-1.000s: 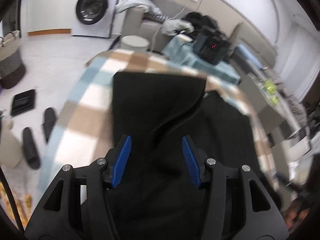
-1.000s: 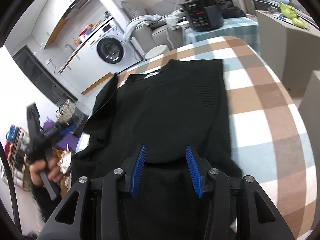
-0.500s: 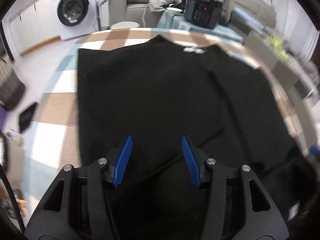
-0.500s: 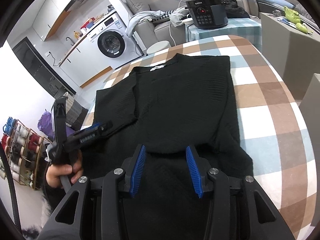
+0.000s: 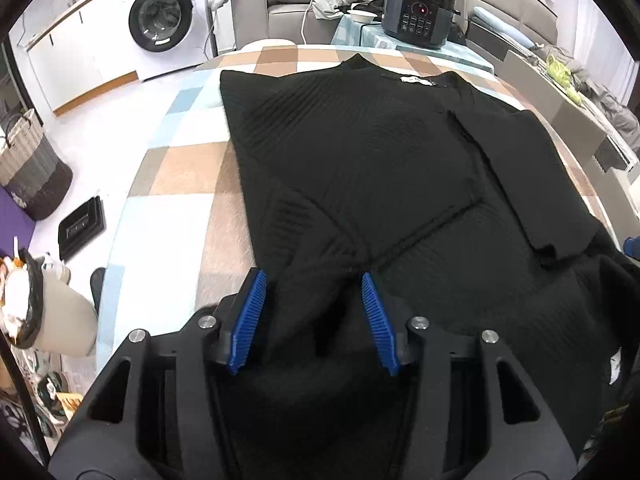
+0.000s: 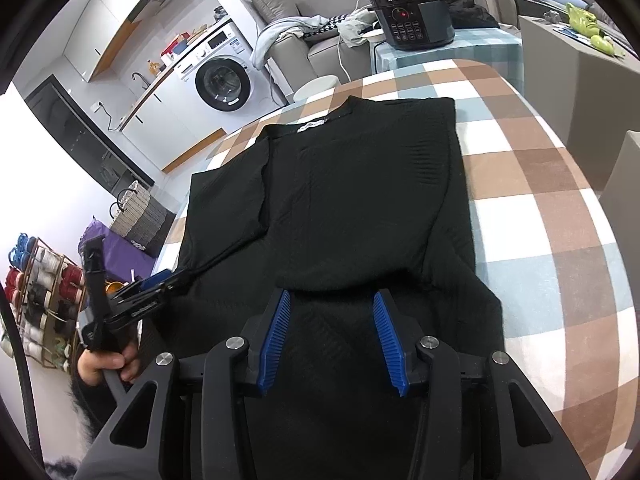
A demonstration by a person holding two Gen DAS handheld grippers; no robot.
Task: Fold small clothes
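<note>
- While the black sweater lies spread on the checked tablecloth, collar and white label toward the far edge, both sleeves are folded in over its body.
- In the left wrist view, the left gripper sits low over the near part of the sweater; its blue pads stand apart with dark knit bunched between them, apparently the cuff end of the folded sleeve, though black on black makes it hard to say whether the pads press on it.
- From the right wrist view, the left gripper shows at the sweater's left edge, held by a hand, its tip at the end of the folded sleeve.
- The right gripper hovers over the hem side, jaws parted, blue pads on either side of a fabric edge; a grip cannot be confirmed.
- Beyond the table stand a black pressure cooker on a small covered stand, a grey sofa strewn with clothes, and a washing machine.
- A woven basket stands on the floor to the left.
</note>
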